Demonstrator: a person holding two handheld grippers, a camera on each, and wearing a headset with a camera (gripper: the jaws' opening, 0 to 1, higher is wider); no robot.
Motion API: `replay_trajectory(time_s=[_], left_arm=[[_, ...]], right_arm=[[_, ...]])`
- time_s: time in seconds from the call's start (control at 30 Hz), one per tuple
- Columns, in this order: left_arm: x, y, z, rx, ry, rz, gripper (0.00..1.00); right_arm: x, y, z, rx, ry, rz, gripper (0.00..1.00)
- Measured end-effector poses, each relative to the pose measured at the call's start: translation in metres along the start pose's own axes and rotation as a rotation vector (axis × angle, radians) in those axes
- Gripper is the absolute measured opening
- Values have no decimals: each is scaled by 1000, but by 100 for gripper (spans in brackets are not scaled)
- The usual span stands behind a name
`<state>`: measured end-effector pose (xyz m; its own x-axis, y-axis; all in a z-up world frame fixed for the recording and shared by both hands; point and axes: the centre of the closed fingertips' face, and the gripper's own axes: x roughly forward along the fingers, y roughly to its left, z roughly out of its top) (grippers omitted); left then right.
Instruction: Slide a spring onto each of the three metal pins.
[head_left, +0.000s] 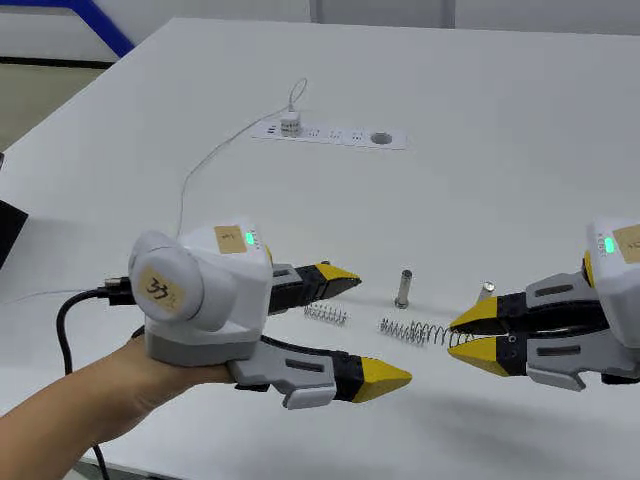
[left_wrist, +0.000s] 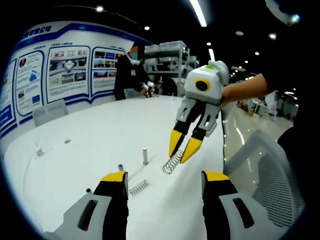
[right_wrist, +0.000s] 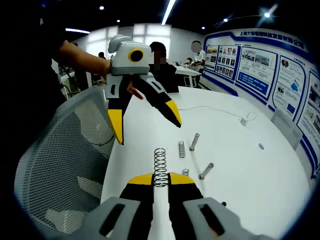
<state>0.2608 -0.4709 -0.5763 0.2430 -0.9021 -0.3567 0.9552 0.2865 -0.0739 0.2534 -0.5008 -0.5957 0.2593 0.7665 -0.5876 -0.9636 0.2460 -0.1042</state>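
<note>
White table (head_left: 500, 200): power strip (head_left: 330, 133) far back; left claw (head_left: 381, 327) gaping empty, right claw (head_left: 452, 338) pinching spring (head_left: 415, 331).

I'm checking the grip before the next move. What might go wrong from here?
The right gripper pinches the long coiled metal spring only at one end, so it may droop or slip free. The upright silver metal pin on the white table looks unsecured; a sideways push from the spring could topple it.
</note>
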Motion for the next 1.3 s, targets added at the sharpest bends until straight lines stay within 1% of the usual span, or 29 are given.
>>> replay_trajectory(time_s=[0.07,0.17,0.27,0.37,0.43,0.47,0.67,0.87,1.0,1.2,1.3], left_arm=[[4,-4,0,19,5,-17,56],[8,-8,1,22,11,-37,51],[10,-11,2,21,9,-54,48],[11,-13,0,23,14,-64,42],[11,-15,0,25,17,-73,39],[11,-16,-1,28,21,-77,38],[11,-16,-4,41,33,-82,33],[12,-18,-3,46,34,-94,27],[12,-18,-7,56,56,-103,23],[13,-20,-8,61,58,-115,17],[13,-20,-9,66,66,-114,16]], right_arm=[[1,5,4,-11,-2,18,10],[2,7,6,-25,-4,29,10],[3,10,8,-32,-5,41,10],[5,12,9,-38,-7,51,10],[6,12,10,-59,-9,44,10],[6,13,10,-58,-8,49,10],[7,14,11,-65,-8,56,10],[8,15,11,-67,-9,61,10],[9,16,11,-74,-8,66,10],[10,16,11,-77,-8,72,10],[11,17,13,-79,-10,78,10]])
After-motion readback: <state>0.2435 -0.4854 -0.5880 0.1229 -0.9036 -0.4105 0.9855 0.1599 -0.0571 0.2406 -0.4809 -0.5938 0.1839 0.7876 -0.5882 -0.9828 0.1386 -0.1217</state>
